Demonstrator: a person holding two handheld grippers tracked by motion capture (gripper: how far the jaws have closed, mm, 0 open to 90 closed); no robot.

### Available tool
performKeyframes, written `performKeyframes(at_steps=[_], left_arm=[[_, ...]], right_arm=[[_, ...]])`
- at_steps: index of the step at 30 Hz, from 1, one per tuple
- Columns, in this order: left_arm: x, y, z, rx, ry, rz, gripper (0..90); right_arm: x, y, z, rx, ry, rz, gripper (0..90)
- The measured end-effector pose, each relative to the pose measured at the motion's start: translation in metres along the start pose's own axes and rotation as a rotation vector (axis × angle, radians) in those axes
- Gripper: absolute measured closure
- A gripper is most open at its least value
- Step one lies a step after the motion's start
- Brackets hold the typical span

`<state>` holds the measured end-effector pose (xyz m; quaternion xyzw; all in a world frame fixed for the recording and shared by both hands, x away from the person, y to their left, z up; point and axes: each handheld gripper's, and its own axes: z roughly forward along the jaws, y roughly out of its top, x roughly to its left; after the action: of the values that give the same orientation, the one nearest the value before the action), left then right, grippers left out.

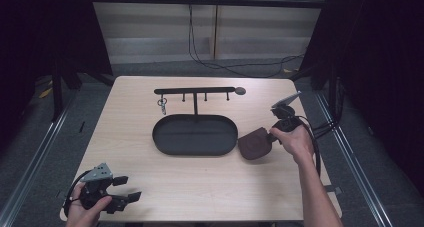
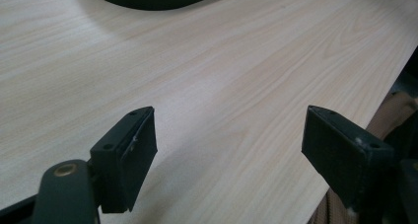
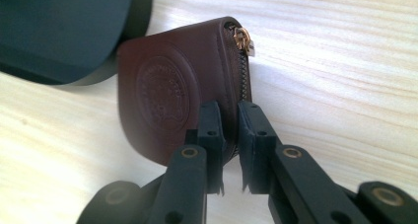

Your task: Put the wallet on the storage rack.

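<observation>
I've got the right gripper (image 3: 230, 135) clamped on the zipper edge of the round brown leather coin pouch (image 3: 172, 100), just beside the black oval metal tray (image 1: 195, 134) on the bench (image 1: 210, 187); left gripper (image 2: 229, 155) idle, released; grasp done, placing left.

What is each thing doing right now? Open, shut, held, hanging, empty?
Brown leather pouch: zipped shut, pinched at its zipper edge by the right tool.
Right tool: shut on the pouch.
Left tool: open, nothing between its jaws, above the table.
Black oval tray: empty.
Hook rack: upright behind the tray.
Key ring: hanging from the rack's leftmost hook.
</observation>
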<state>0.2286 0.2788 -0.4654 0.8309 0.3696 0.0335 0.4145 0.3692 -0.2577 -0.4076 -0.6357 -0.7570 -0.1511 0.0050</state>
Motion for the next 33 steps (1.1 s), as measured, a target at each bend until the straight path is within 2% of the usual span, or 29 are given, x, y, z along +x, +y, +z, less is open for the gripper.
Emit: performKeyframes(at_steps=[7, 11, 17, 24, 33], left_arm=[[0.0, 0.0, -0.001, -0.002, 0.0, 0.003, 21.0], [0.001, -0.001, -0.001, -0.001, -0.003, -0.001, 20.6], [0.0, 0.0, -0.002, -0.004, -0.003, 0.001, 20.6], [0.001, -0.001, -0.003, -0.007, 0.0, -0.004, 20.4], [0.001, -0.001, -0.003, -0.009, -0.001, -0.007, 20.4]], right_arm=[[0.012, 0.008, -0.012, 0.008, -0.015, -0.022, 84.0], [0.018, 0.009, -0.017, 0.0, -0.009, -0.037, 85.0], [0.025, 0.012, -0.027, 0.001, -0.04, -0.057, 86.5], [0.028, 0.015, -0.036, 0.0, -0.068, -0.053, 87.9], [0.031, 0.016, -0.041, 0.012, -0.069, -0.062, 88.3]])
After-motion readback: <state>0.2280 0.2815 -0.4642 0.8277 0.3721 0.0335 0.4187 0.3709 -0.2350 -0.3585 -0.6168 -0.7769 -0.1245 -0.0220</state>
